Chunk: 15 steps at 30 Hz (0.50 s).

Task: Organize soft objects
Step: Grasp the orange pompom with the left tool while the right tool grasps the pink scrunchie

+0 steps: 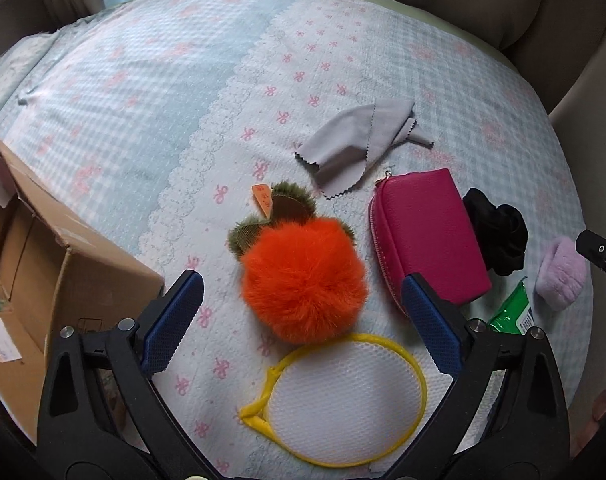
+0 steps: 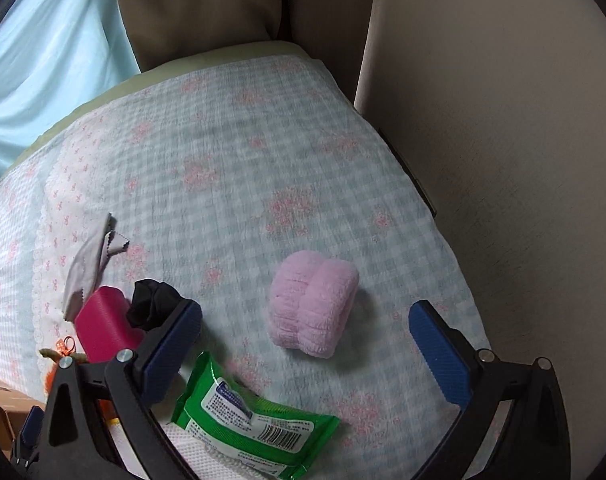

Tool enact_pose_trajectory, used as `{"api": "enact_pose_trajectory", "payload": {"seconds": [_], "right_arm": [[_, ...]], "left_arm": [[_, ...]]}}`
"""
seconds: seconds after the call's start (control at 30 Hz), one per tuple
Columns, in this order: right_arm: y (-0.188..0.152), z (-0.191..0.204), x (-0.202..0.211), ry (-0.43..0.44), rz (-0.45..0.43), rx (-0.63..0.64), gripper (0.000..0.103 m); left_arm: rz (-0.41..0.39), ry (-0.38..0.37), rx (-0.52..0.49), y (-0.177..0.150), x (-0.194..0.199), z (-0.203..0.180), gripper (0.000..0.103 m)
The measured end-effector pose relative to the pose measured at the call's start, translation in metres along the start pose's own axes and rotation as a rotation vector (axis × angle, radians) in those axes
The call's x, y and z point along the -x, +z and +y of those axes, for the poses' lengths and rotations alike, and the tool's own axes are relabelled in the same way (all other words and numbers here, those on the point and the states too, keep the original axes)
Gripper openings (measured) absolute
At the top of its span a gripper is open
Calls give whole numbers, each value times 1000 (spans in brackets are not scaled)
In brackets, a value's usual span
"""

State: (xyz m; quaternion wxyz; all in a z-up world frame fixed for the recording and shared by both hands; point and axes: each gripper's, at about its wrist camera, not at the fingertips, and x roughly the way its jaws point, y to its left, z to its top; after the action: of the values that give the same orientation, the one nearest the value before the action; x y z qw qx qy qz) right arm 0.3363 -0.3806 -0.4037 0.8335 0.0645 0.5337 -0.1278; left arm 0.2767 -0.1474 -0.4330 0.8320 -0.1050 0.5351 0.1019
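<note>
An orange fluffy pom-pom [image 1: 303, 276] with green leaves lies on the bedspread between the fingers of my open, empty left gripper [image 1: 303, 284]. A magenta pouch [image 1: 423, 236], a black scrunchie [image 1: 499, 232], a grey cloth [image 1: 359, 148] and a yellow-rimmed white mesh bag [image 1: 343, 396] lie around it. A pink fluffy scrunchie [image 2: 315, 304] lies just ahead of my open, empty right gripper [image 2: 305, 316]; it also shows in the left wrist view [image 1: 561, 274]. A green wipes pack [image 2: 255, 420] lies under the right gripper.
An open cardboard box [image 1: 63, 256] stands at the left on the checked bedspread [image 1: 143, 100]. Beige upholstery [image 2: 503, 140] rises along the bed's right edge, and a light blue curtain [image 2: 43, 60] hangs at the far side.
</note>
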Motion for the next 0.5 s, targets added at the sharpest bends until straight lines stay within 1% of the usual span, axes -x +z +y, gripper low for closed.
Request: {"api": "enact_pose_trajectory", "payload": {"seconds": [0.17,0.23,0.27,0.3,0.37,0.4,0.43,0.47,0.5], "right_arm": [[0,-1,-34,-12,40,-24,103],[-1,-2,-43,-14,52,-28,98],[-1,-1,-47,-14,61,-28,98],[-1,0,-53,-16,68,-28,98],[-2,1,-60,-24,77,-31,96],[-1,1,-63,-26,81,-34,90],[-1,1,-66,-27,87,-37,88],[-1,1,-68,-28,94,-40,84],[-1,0,-72,-29,100,-45,78]], "left_arm": [[14,26,-13,-2,-24,-1,95],[18,35,-14,0,-31,0,92],[22,37,-12,1,-34,1,91],[27,36,-8,2,-38,1,88],[42,41,-8,3,-44,2,79],[51,48,-12,4,-47,2,70],[59,49,-15,4,-50,3,65],[60,41,-14,4,-51,3,64],[55,37,-12,5,-51,4,61]]}}
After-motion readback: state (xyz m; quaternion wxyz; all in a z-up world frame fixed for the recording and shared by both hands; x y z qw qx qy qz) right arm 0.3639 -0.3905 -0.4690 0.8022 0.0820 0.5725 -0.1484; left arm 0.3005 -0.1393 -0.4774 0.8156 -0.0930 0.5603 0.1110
